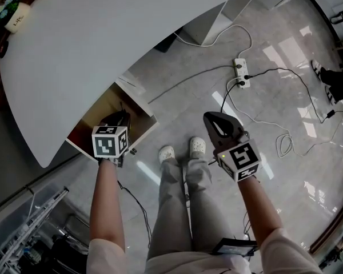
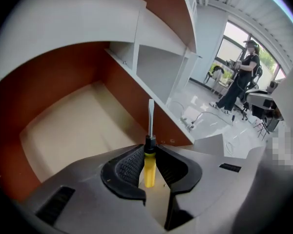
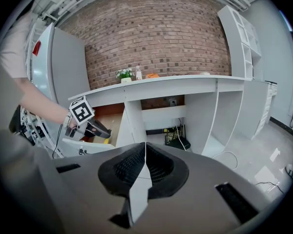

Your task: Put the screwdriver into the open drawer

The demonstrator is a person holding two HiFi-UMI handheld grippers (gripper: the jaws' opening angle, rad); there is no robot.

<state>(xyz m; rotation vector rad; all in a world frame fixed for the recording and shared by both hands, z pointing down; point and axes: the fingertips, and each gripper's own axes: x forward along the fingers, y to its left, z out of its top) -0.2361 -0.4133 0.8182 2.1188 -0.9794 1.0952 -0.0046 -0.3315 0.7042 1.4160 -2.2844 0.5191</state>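
Glossy floor [image 1: 263, 33], brick wall [image 3: 156, 38], white counter [image 1: 103, 44] above open drawer [image 2: 73, 126], left jaws clamping screwdriver [image 2: 149, 160], right jaws closed, empty.

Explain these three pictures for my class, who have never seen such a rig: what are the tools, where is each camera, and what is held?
No robot here: a person holds a hand-operated claw in each hand. The head view looks down from the person's head; the other two views ride on the claws. The left claw grips a yellow-handled screwdriver, pointing into the open drawer. The right claw is shut and empty, over the floor. The white desk carries a small plant at its far corner.
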